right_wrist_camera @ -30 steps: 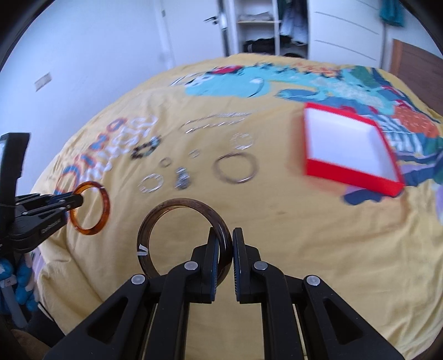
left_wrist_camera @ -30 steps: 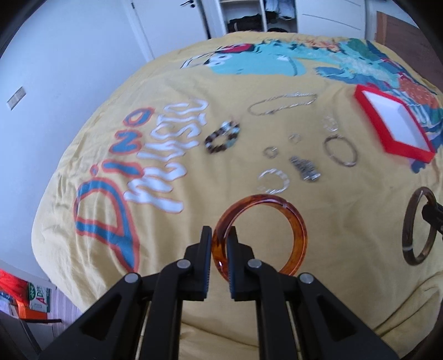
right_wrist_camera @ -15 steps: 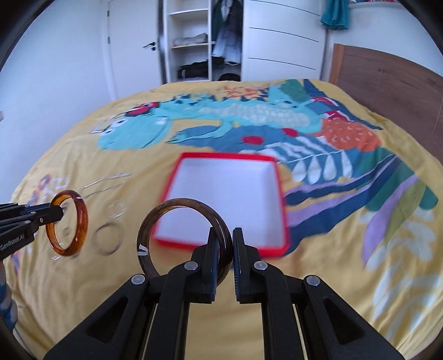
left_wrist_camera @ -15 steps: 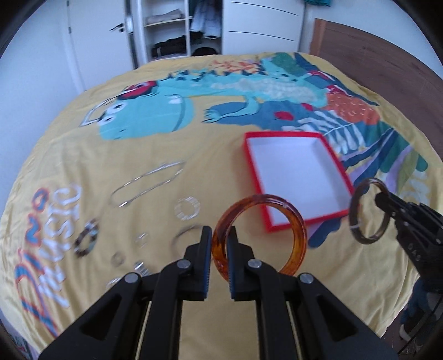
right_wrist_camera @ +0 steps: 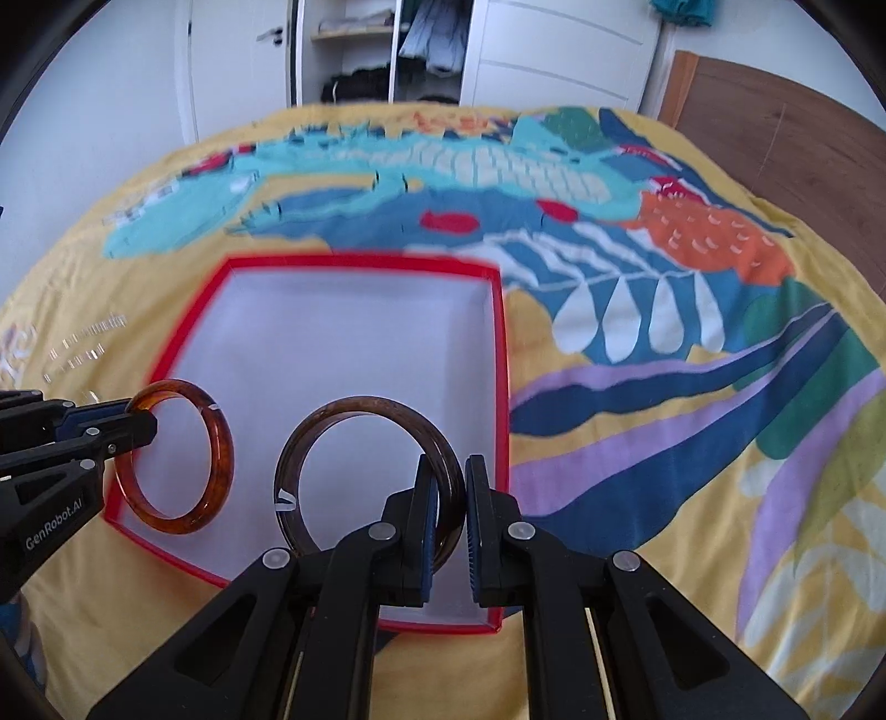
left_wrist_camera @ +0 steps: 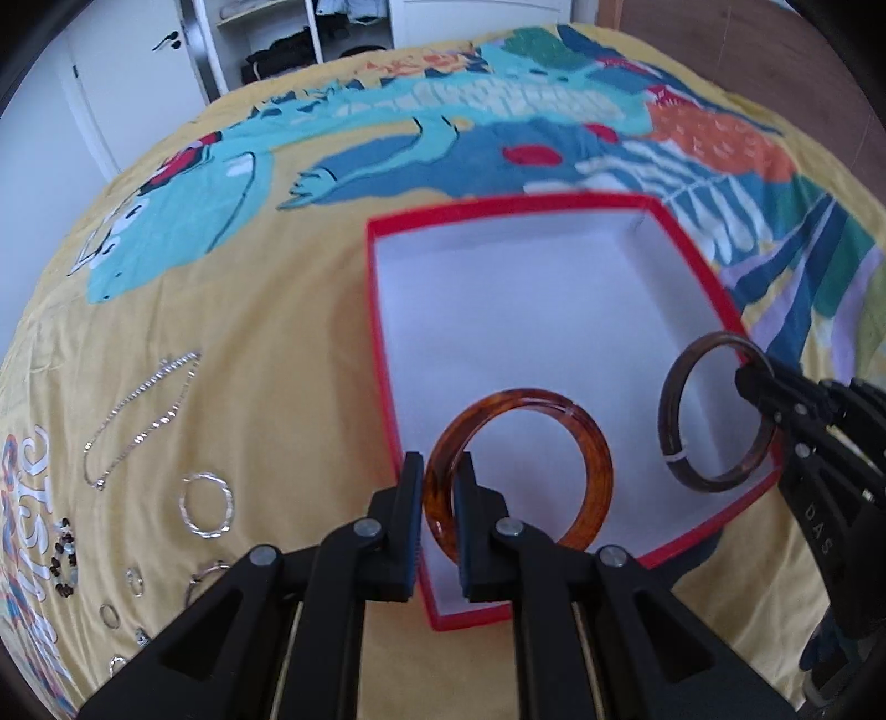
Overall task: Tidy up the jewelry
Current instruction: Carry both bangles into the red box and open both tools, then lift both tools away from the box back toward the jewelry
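My left gripper (left_wrist_camera: 438, 487) is shut on an amber tortoiseshell bangle (left_wrist_camera: 587, 443) and holds it over the near left part of a red box with a white inside (left_wrist_camera: 526, 310). My right gripper (right_wrist_camera: 446, 487) is shut on a dark brown bangle (right_wrist_camera: 332, 421) and holds it over the near part of the same box (right_wrist_camera: 354, 338). The amber bangle (right_wrist_camera: 219, 443) and left gripper (right_wrist_camera: 141, 426) show at the left of the right wrist view. The brown bangle (left_wrist_camera: 673, 410) and right gripper (left_wrist_camera: 745, 379) show at the right of the left wrist view.
On the yellow dinosaur bedspread (left_wrist_camera: 288, 310) left of the box lie a silver chain necklace (left_wrist_camera: 138, 421), a silver hoop (left_wrist_camera: 207, 504), a beaded bracelet (left_wrist_camera: 63, 559) and several small rings (left_wrist_camera: 135, 581). A wooden headboard (right_wrist_camera: 775, 122) stands at the right, a wardrobe (right_wrist_camera: 387, 50) behind.
Both grippers have moved right and closer to the red box with their bangles, which now hang over its white inside. The loose jewelry has shifted to the left edge of view.
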`<state>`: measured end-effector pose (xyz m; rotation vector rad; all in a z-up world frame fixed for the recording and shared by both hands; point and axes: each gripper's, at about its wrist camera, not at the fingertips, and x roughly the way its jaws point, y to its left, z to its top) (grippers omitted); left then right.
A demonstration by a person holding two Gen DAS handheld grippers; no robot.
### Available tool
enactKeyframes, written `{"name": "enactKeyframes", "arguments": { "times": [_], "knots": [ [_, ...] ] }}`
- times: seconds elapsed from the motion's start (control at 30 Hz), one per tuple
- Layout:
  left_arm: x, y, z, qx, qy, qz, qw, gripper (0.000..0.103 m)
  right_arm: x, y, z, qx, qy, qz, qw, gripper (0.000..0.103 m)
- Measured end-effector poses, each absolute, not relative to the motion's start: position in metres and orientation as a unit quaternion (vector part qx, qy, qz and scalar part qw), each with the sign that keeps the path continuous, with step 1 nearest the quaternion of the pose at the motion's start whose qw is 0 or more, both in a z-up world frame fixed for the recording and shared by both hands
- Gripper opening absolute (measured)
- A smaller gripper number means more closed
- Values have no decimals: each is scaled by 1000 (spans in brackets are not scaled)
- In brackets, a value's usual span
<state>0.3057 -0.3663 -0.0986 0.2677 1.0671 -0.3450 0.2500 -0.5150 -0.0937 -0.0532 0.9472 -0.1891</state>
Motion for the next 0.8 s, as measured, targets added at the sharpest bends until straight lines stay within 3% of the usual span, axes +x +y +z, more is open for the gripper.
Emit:
{"name": "enactKeyframes", "arguments": {
  "times": [0.47,0.63,0.7,0.8],
  "knots": [
    [305,-375,-125,128,526,-154,826,11,255,-504,-127,-81,494,-59,864,10],
    [309,-373,-123,115,533,-156,824,11,252,-505,-115,-84,489,-55,867,18],
    [309,-371,-119,103,535,-162,823,12,248,-503,-106,-93,480,-59,870,32],
    [306,-369,-108,92,531,-170,825,18,236,-507,-85,-86,463,-64,880,36]
  ]
}}
